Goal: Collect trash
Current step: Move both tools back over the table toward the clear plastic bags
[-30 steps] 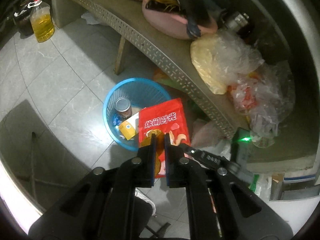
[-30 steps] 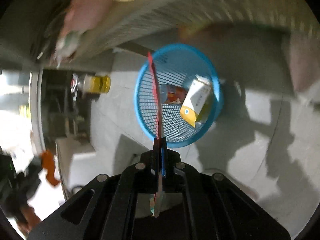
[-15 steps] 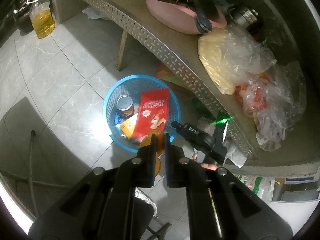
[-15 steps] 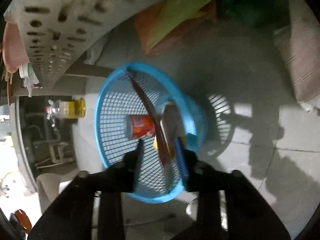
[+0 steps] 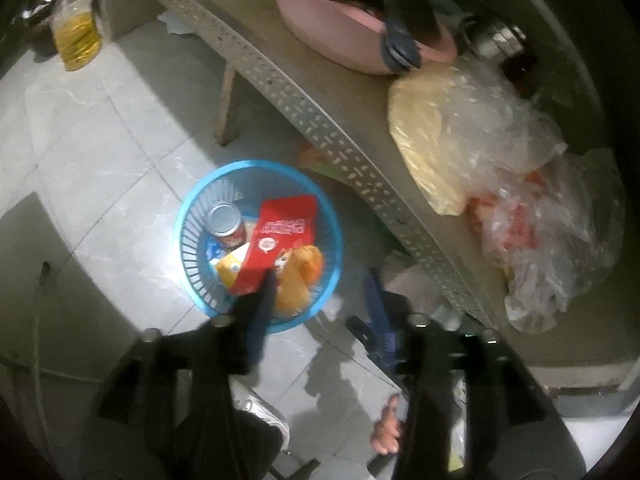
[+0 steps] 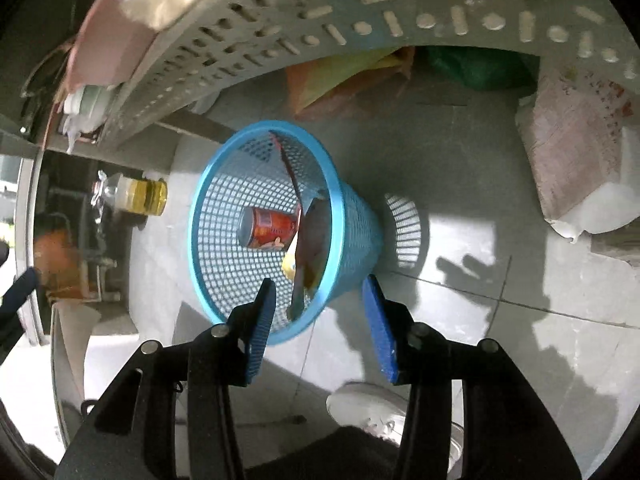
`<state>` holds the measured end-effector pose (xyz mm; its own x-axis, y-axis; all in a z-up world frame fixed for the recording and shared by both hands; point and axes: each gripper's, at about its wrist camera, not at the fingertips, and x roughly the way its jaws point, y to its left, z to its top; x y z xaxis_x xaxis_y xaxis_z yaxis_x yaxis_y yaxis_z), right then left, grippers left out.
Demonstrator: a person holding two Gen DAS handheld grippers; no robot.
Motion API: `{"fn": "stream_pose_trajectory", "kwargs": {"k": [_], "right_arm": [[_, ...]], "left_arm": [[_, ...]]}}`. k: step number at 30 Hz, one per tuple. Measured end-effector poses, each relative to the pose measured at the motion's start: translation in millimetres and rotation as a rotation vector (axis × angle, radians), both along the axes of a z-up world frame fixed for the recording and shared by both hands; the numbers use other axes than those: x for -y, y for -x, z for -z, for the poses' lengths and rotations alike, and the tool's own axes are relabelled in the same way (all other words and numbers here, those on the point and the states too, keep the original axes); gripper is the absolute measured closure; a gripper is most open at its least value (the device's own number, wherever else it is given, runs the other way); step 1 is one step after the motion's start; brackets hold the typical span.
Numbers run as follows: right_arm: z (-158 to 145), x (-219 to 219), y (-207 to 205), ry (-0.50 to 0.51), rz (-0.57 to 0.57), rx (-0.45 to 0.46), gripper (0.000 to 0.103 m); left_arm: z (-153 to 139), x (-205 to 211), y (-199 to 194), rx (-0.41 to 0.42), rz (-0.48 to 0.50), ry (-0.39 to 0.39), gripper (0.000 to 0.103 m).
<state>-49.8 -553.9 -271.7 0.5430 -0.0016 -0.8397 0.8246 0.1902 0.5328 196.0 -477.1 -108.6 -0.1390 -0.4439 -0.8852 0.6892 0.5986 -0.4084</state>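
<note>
Trash going into blue basket (image 5: pixel 188 216) on floor beside table (image 5: pixel 320 92): red snack bag (image 5: pixel 280 236), orange wrapper (image 5: pixel 300 276), can (image 5: pixel 226 222) lying inside. Left gripper (image 5: pixel 320 296) opening, jaws apart, nothing between them. Right gripper (image 6: pixel 320 312) standing half spread, empty, hovering over basket rim. Judging release step: keeping both grippers above rim, letting pieces settle fully inside, avoiding nudging light basket over.

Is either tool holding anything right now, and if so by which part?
Nothing is held. The left tool is opening with nothing between its fingers, the right tool is open, and the red snack bag lies in the blue basket.
</note>
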Motion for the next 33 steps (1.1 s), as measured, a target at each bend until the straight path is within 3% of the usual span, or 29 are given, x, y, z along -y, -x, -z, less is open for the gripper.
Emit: {"fn": "stream_pose_trajectory", "kwargs": {"k": [5,11,16,19,24,27,30,33], "right_arm": [[-14.6,-16.9,1.3,0.066,-0.100,-0.050,0.059],[-32.7,-48.4,-14.3,0.214,-0.255,-0.166,0.058],[-67.1,-69.8,-24.3,0.333,-0.331,-0.180,0.051],[-103.5,-86.3,-32.0,0.456,-0.382,-0.189,0.043],[-172.6,-120.4,-43.7,0.663,-0.486,-0.143,0.026],[-209.7,-149.3,-53.3,0.777,-0.567,-0.098,0.011],[-240.9,-181.2,-60.1,0.843,-0.685,0.020,0.007],[-266.9,-208.2,-70.1,0.845,-0.778,0.128,0.007]], "left_arm": [[-28.8,-30.9,0.1,0.036,-0.014,0.051,0.056],[-83.4,-98.4,-5.3,0.105,-0.091,0.123,0.053],[-124.3,-170.7,0.9,0.150,-0.157,0.196,0.050],[-144.9,-216.9,8.5,0.200,-0.191,0.228,0.045],[-177.1,-306.8,18.0,0.313,-0.284,0.255,0.039],[-190.9,-362.6,23.1,0.372,-0.370,0.254,0.035],[-199.8,-423.5,29.6,0.428,-0.485,0.236,0.032],[-202.8,-474.6,35.0,0.457,-0.589,0.221,0.030]]}}
